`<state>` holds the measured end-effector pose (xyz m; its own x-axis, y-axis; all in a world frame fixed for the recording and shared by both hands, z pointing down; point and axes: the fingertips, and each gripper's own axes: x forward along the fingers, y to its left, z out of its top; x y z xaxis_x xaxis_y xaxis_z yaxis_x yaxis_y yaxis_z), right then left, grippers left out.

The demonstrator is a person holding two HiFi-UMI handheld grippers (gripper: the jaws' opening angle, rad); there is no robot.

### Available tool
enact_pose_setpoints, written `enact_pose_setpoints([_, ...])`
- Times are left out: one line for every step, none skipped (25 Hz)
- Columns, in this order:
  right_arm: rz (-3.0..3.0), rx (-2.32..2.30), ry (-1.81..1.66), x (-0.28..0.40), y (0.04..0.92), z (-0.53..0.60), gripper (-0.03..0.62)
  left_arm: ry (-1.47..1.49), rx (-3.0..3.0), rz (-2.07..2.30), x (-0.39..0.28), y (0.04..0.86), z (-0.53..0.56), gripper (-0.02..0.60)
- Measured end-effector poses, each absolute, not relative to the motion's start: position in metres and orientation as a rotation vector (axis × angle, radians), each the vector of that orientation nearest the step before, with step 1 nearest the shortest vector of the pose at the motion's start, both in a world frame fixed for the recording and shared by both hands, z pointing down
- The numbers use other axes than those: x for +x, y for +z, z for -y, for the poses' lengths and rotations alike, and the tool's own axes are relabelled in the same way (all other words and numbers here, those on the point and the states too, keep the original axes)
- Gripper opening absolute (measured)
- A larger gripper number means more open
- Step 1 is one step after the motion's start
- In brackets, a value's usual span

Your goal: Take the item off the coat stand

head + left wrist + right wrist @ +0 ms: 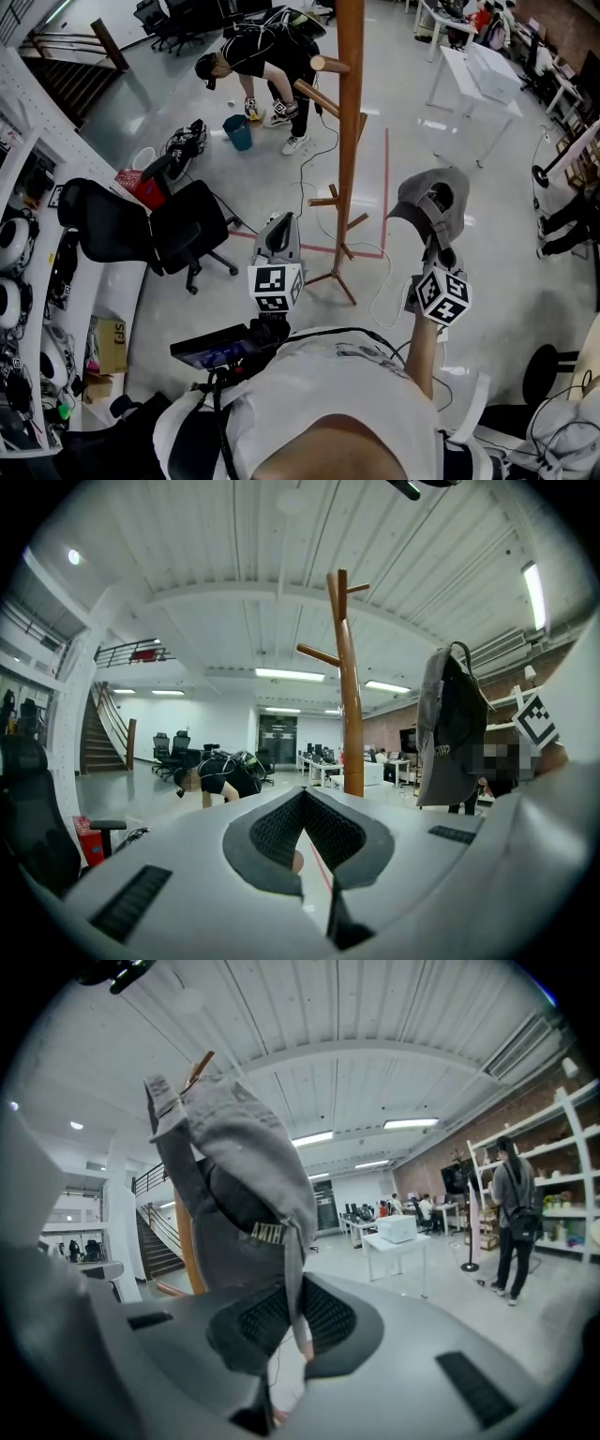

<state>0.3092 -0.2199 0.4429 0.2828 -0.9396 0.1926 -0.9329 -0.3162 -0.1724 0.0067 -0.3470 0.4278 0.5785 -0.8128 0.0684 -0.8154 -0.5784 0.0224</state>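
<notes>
A wide workshop with a glossy grey floor lies below. A chair (150, 230) stands at 9 o'clock in the head view, a white desk (473, 80) at 1 o'clock, and a person (262, 56) bends over at 11 o'clock. The wooden stand (349, 141) rises at 12 o'clock, and the pegs that show are bare.

The cap (431, 202) is already off the stand, at about 4 o'clock from its trunk and clear of every peg. It is held up in the air by the right tongs (436, 223), which are clamped on it. In the right gripper view a thin edge of the grey cloth runs down between the pads while the crown stands above them. The left tongs (279, 225) are at 7 o'clock from the trunk, closed at the tips, with nothing between them.

The cap looks light and soft. The crown folds and sags, so a pinch there would likely slip or crumple. The brim and the stitched rim seem stiffer and are the better places to grip. Nothing about it looks fragile, but a hold on so thin an edge could slide loose if it is swung.
</notes>
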Motion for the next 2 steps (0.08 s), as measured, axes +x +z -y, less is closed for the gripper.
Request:
enact_pose_setpoints([-1.823, -2.495, -0.405, 0.3084, 0.4432, 0.2193, 0.025, 0.079, 2.746, 1.416, 0.0067, 0.4278, 0.346, 0.005])
enact_pose_setpoints([-1.824, -2.494, -0.405, 0.3076, 0.4435, 0.2186, 0.025, 0.079, 2.747, 1.414, 0.0066, 0.4278, 0.3451, 0.005])
